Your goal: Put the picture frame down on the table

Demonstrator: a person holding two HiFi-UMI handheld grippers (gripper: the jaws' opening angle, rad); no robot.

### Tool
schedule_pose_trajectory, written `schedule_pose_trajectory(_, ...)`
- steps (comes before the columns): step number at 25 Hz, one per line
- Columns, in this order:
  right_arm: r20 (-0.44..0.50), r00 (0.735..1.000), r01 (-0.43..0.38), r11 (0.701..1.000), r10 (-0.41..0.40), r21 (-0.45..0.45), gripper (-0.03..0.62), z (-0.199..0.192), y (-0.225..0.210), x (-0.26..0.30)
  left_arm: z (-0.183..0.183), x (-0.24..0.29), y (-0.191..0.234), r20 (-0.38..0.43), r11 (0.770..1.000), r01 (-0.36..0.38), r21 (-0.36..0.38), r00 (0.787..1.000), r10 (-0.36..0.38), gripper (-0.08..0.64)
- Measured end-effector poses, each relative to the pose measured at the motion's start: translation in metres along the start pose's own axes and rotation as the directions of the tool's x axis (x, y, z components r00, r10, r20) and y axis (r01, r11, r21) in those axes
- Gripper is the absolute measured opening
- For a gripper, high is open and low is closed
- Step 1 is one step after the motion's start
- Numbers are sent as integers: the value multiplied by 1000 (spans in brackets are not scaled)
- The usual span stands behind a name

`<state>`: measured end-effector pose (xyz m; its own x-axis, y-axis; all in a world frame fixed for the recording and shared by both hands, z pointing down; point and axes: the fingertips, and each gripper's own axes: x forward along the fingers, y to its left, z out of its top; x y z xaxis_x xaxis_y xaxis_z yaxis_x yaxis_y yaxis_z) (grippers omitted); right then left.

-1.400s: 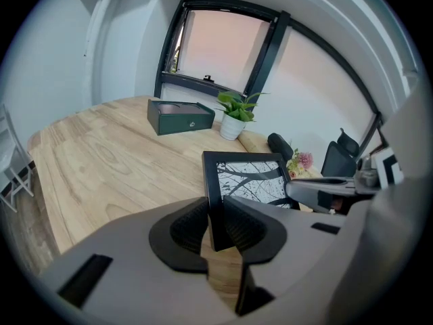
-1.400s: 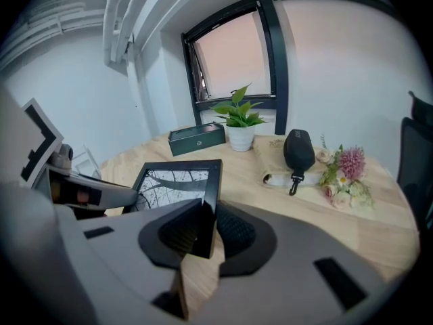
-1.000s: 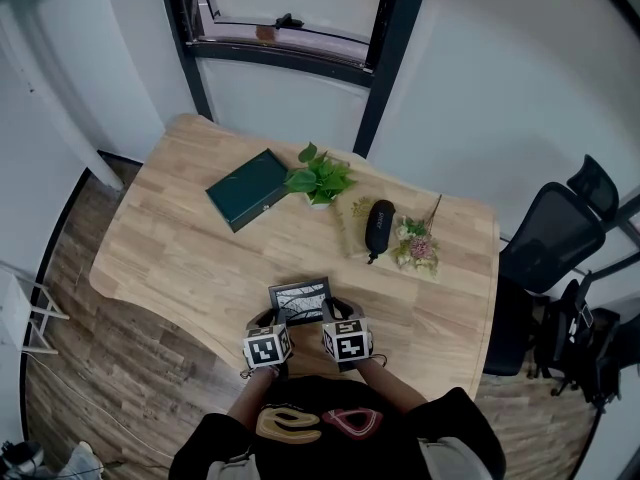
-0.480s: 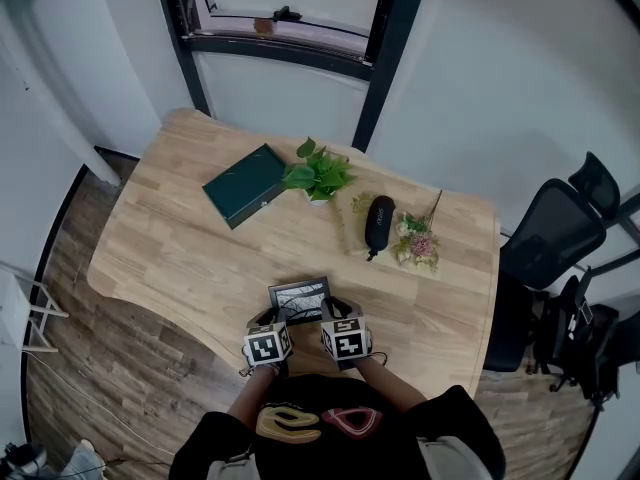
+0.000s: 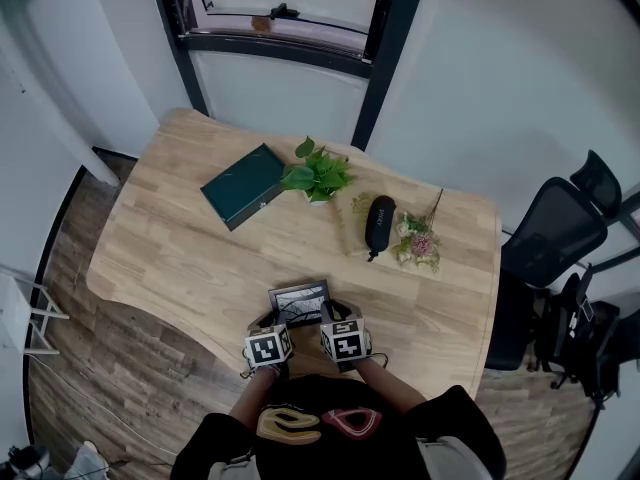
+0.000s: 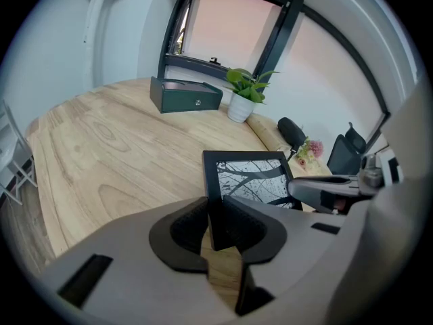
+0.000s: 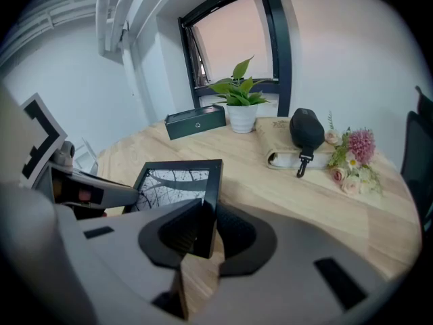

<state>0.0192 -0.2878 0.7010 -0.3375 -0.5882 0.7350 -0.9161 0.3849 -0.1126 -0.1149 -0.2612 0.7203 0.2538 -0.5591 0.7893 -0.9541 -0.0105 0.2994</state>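
Left gripper [image 6: 218, 223], right gripper [image 7: 201, 230]: each clamped on one side edge of picture frame [image 5: 300, 302], face up over near table [image 5: 170, 248] edge. Step, likely: lowering. Next: you set it flat, then release.

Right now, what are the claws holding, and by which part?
Both hold the picture frame: the left claw is shut on its left side bar, the right claw on its right side bar.

Office room. A light wooden table [image 5: 180, 243] stands against plain white walls [image 5: 500, 78], with a black office chair [image 5: 555, 233] beside it, a dark-framed window [image 5: 285, 13] and wood-effect flooring [image 5: 90, 368].
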Motion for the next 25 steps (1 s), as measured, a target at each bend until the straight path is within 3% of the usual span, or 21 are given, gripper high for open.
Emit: schedule_pose_trajectory(25,-58,998,6,1000,-6,4,78,-17,-5,12,-13,16,1,-70,1000,-9,12,997,10,83)
